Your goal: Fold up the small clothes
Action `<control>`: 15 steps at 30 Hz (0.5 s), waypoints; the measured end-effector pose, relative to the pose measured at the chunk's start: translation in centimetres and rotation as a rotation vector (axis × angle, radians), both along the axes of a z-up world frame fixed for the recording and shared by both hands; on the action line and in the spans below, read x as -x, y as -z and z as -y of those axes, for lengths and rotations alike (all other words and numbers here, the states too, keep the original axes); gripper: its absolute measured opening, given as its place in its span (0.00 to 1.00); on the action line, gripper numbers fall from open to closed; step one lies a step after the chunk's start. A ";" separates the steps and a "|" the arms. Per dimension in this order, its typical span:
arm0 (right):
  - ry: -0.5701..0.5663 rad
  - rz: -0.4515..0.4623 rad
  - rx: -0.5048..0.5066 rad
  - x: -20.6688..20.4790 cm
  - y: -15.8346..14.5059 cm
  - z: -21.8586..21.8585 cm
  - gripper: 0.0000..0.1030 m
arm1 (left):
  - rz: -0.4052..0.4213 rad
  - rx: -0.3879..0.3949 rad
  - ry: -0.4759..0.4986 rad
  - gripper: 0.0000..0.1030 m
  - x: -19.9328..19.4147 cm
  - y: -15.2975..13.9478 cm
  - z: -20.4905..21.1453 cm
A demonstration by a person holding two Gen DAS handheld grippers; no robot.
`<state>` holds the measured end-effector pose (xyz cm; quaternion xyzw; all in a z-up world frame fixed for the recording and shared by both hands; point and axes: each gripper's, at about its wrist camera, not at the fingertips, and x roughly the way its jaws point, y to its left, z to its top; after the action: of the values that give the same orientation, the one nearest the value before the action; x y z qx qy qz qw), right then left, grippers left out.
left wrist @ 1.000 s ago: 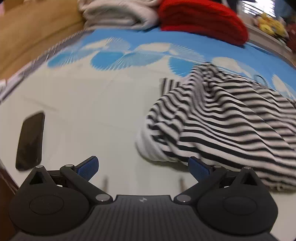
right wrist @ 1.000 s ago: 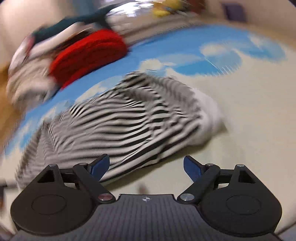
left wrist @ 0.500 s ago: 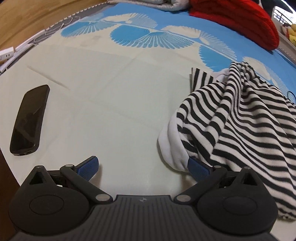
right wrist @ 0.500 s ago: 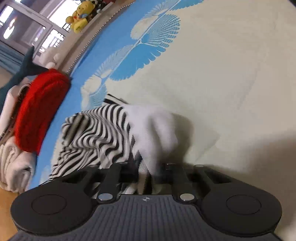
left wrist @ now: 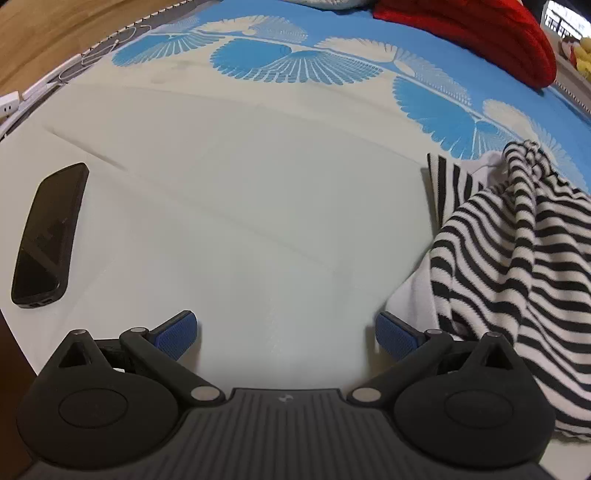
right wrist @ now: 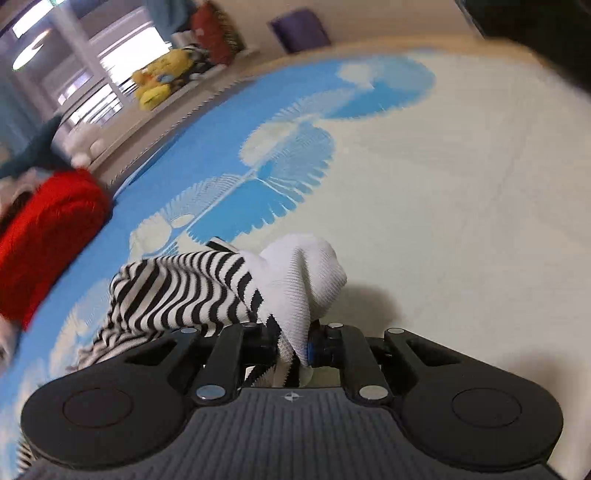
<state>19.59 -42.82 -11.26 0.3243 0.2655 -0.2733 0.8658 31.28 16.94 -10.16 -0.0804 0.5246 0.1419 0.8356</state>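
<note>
A black-and-white striped garment (left wrist: 517, 258) with a white edge lies bunched on the mat, at the right of the left wrist view. My left gripper (left wrist: 286, 334) hangs open over bare mat, nothing between its blue pads (left wrist: 177, 334). Its right pad sits close beside the garment's white edge. In the right wrist view my right gripper (right wrist: 293, 343) is shut on that white edge (right wrist: 299, 273). The cloth puffs up in front of the fingers, and the striped part (right wrist: 184, 288) trails away to the left.
A cream mat (left wrist: 258, 184) with blue fan patterns covers the floor. A black phone (left wrist: 48, 236) lies at its left edge, near a white power strip (left wrist: 9, 103). A red knitted pile (left wrist: 480, 33) sits at the back. Yellow plush toys (right wrist: 162, 81) sit by the window.
My right gripper went from open to shut on the garment's white edge. The garment bunched up and slid toward the right of the left wrist view. The left gripper stayed open.
</note>
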 end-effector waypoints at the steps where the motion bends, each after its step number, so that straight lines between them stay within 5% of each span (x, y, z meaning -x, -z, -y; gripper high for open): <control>1: -0.026 0.004 0.059 -0.3 -0.9 -0.8 0.13 | 0.004 0.003 -0.002 1.00 0.0 -0.1 0.0; 5: -0.232 0.087 0.368 -2.5 -7.4 -8.4 0.13 | 0.012 0.014 0.003 1.00 0.0 -0.4 0.2; 9: -0.567 0.186 0.638 -3.9 -11.9 -22.3 0.13 | 0.028 0.027 -0.005 1.00 0.2 -0.8 -0.2; 12: -0.879 0.196 0.829 -3.2 -9.3 -34.0 0.13 | 0.033 0.040 -0.038 1.00 0.4 -1.0 -1.1; 15: -1.153 0.068 0.896 -2.7 -2.4 -41.4 0.13 | 0.025 0.056 -0.062 1.00 0.6 -0.8 -1.9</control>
<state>22.24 -1.45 -8.83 -0.2440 0.2298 0.1538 0.9295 30.66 18.86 -9.35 -0.1216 0.5152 0.1519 0.8347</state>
